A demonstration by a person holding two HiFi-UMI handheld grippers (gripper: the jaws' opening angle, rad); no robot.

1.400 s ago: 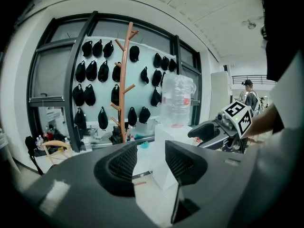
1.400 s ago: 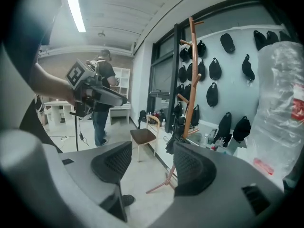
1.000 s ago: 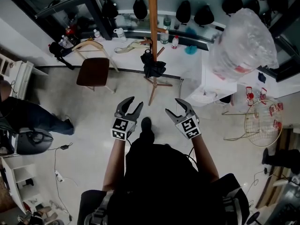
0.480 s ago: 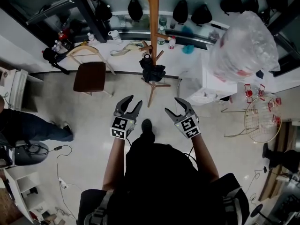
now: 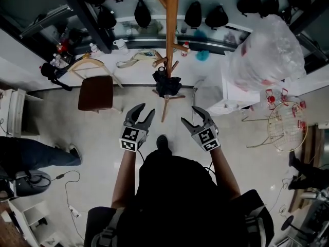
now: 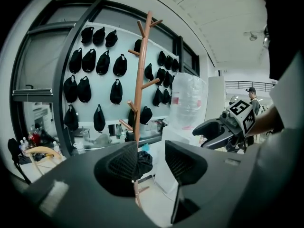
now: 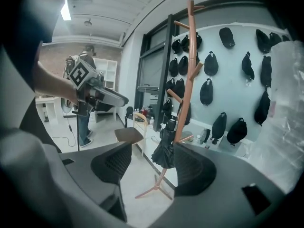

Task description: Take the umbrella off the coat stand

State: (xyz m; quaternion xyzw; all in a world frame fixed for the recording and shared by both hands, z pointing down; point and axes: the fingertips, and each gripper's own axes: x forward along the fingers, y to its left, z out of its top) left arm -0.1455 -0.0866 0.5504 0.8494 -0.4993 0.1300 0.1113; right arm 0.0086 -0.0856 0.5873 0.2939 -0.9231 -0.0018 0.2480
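Spread apart and pinching nothing on both the left gripper and the right gripper. Straight ahead of the jaws, well apart from them: folded black umbrella, hanging off a low peg of the wooden coat stand, probably by its handle, hard to tell. Off left of the left jaws, a brown chair.

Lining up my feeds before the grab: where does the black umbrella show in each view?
Head view: the umbrella is at upper centre, hanging low on the coat stand.
Left gripper view: the umbrella is at lower centre, partly behind the jaw at picture left.
Right gripper view: the umbrella is at centre, seen between the jaws but far beyond them.
Shared landmark: the coat stand's wooden pole.
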